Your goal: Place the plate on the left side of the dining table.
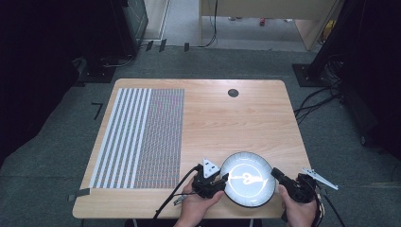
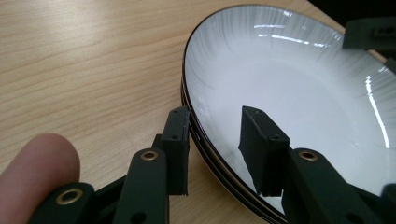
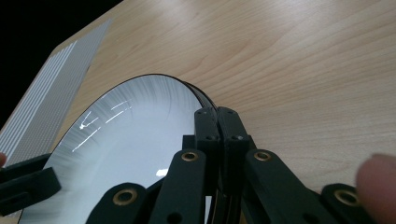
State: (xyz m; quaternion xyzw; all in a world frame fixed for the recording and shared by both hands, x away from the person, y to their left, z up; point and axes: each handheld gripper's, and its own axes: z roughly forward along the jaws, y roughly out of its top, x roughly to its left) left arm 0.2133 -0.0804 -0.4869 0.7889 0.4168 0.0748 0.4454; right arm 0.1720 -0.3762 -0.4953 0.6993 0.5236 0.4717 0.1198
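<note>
A white plate (image 1: 246,163) with a dark rim lies near the table's front edge. My left gripper (image 1: 224,178) is at its left rim. In the left gripper view the jaws of the left gripper (image 2: 217,135) straddle the rim of the plate (image 2: 289,84) with a gap, one outside and one over the white inside. My right gripper (image 1: 273,172) is at the right rim. In the right gripper view the right gripper (image 3: 217,119) is shut on the edge of the plate (image 3: 126,130). A hand holds each gripper.
A grey striped and dotted mat (image 1: 139,137) covers the left part of the wooden table (image 1: 236,118). A small dark round cap (image 1: 233,92) sits at the back. Cables trail on the floor (image 1: 312,101) to the right.
</note>
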